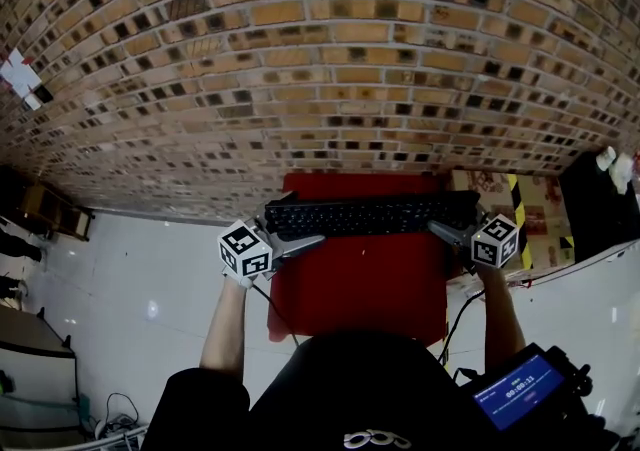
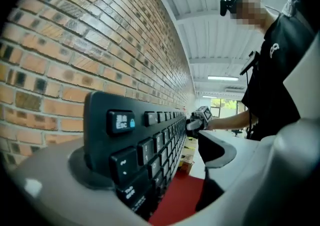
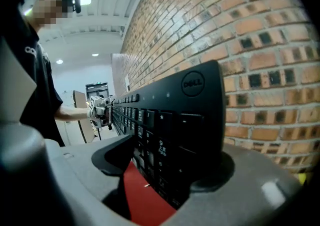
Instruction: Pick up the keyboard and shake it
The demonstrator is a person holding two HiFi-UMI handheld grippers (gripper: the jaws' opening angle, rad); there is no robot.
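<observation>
A: Black clothing (image 1: 340, 389) is seen closest, at the bottom of the head view, and two bare forearms (image 1: 225, 324) are stretched forward from it. What is held out there?

B: A black keyboard (image 1: 365, 214) is held by its two ends. It is kept lengthwise over the far part of the red worktop (image 1: 360, 289), just beside the brick wall (image 1: 320, 59), with its keys turned toward the person.

A: Which end is taken by which tool?

B: The left end is taken by the left tool (image 1: 290, 231) and the right end by the right tool (image 1: 450, 224).

A: How are the jaws set?

B: Both pairs are spread wide yet clenched on the keyboard. In the left gripper view the Esc corner is seated against one jaw, with the key face turned toward the other. In the right gripper view the corner with the round badge is seated likewise. The keyboard is stood steeply on its long edge in both views, and red worktop is seen below it.

A: Is anything else noted?

B: A device (image 1: 515, 391) with a lit blue screen is seen at the lower right, and a pale floor (image 1: 140, 289) is seen beside the worktop.
</observation>
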